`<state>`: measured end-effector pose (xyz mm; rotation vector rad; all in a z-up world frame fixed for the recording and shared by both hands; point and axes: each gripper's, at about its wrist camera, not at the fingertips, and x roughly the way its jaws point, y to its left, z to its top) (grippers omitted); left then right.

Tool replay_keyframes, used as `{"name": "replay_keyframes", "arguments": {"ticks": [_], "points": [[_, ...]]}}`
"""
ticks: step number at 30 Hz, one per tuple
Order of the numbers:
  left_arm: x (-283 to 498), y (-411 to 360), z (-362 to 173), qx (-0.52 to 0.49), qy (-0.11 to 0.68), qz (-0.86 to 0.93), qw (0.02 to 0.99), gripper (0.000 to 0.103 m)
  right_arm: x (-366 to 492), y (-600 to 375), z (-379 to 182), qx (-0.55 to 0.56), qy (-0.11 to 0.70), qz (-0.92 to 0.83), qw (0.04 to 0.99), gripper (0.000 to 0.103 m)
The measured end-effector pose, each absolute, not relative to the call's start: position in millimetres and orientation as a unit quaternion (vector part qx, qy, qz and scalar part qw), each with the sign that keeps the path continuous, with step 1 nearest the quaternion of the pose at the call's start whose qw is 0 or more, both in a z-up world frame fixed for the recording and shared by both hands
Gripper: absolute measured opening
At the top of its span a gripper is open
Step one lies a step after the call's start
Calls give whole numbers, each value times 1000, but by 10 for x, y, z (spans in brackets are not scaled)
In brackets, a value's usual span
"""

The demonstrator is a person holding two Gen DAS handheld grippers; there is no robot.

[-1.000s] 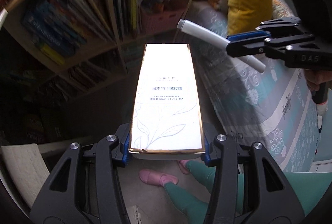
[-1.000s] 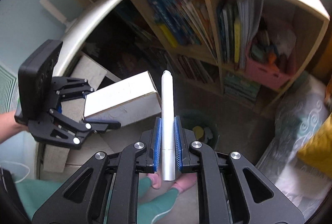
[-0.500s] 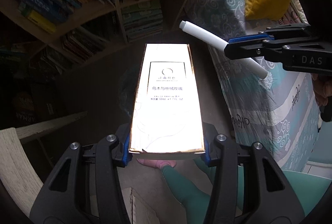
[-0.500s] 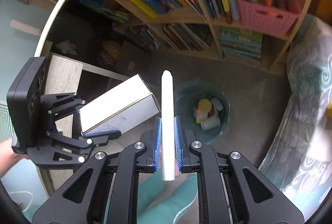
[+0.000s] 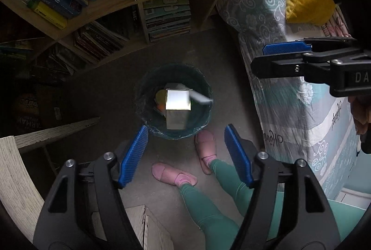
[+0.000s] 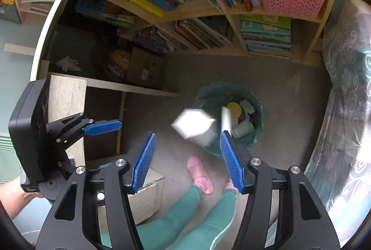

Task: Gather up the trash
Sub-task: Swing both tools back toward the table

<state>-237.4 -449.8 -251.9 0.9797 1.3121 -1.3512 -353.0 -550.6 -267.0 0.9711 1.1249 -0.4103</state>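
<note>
Your left gripper [image 5: 186,152]: fingers apart, empty; your right gripper [image 6: 186,162]: fingers apart, empty; white carton [image 5: 177,108] and white tube [image 5: 200,98] over the green bin [image 5: 141,97].

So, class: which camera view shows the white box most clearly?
The left wrist view: the white box appears sharp, directly over the trash bin. In the right wrist view the box is a motion-blurred smear beside the bin's rim.

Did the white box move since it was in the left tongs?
Yes. The white box has left the open left tongs and dropped down toward the trash bin on the floor, caught blurred at its mouth.
</note>
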Motion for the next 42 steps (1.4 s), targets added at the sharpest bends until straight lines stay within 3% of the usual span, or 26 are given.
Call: {"name": "replay_keyframes", "arguments": {"ticks": [4,19,21,26,30,42], "points": [[-2346,-4501,-2475,399,538,-556,493,68,-3556,-5554,-2684,447,507,-193,712,68],[-2158,-4318,-2108,337,536,-557,537,71,-3493,-5529,-2524,448,503,-192,714,74],[-2129,-4282,-1981,329,526,-558,551,78,-3457,-5527,-2408,442,500,-183,722,74],[-2061,-4183,-1522,307,489,-564,591,80,-3342,-5500,-1983,421,487,-163,747,76],[-1978,-4103,-1174,281,470,-565,617,89,-3229,-5441,-1557,395,471,-149,775,81],[-1527,-3555,-452,217,426,-532,698,96,-2622,-5081,-516,329,429,-75,838,89]]}}
